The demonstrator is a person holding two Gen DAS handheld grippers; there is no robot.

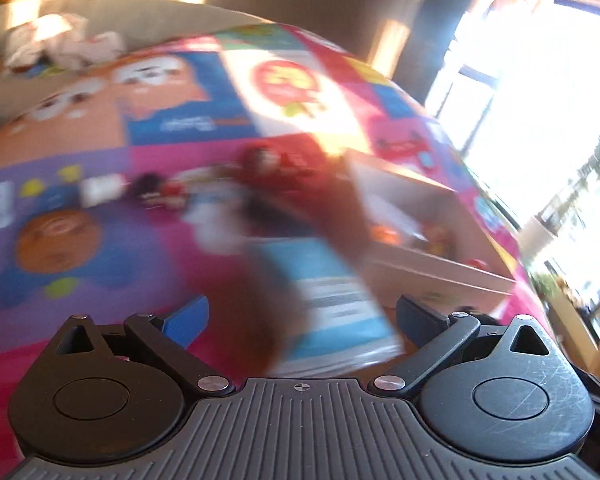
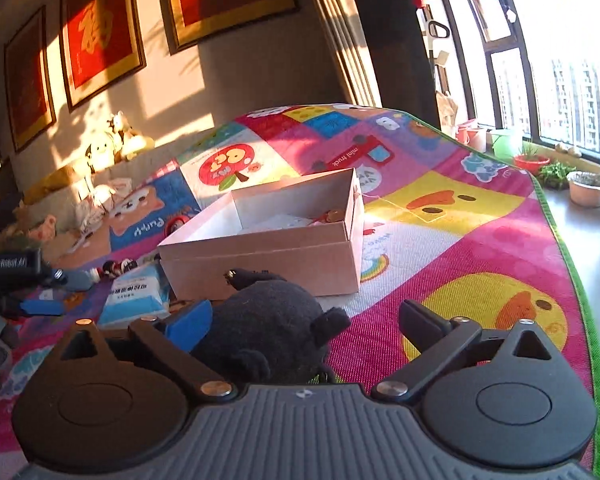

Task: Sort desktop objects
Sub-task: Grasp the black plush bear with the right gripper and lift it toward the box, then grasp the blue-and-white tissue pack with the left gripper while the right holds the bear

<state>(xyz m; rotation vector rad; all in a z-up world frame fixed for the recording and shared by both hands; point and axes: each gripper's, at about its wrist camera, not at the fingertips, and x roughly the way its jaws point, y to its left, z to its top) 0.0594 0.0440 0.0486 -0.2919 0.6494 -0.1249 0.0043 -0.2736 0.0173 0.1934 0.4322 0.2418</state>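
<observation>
Left wrist view: I see a heavily smeared picture; shapes run together.
Left gripper (image 1: 300,312): my jaws stand wide, blue pad on one finger, dark on the other, ribbed black housing below. A blurred blue-and-white wipes pack (image 1: 336,304) lies between them; I cannot tell whether the pads touch it.
Play mat (image 1: 100,248): bright cartoon patchwork in pink, purple and blue.
Small toys (image 1: 172,190): a row of red, black and white blobs on the mat beyond the pack, too blurred to name.
Box (image 1: 432,268): pale cardboard, open-topped, right of the pack.

Right wrist view: sharp, in warm low sunlight.
Right gripper (image 2: 306,320): jaws spread wide. A dark fuzzy plush toy (image 2: 272,328), rounded with stubby ears, sits between them, against the blue pad and clear of the other finger.
Box (image 2: 260,258): rectangular white cardboard, matte, straight ahead just past the plush, small items inside.
Wipes pack (image 2: 134,294): soft glossy packet left of the box.
Play mat (image 2: 480,280): woven ribbed texture, green trim.
</observation>
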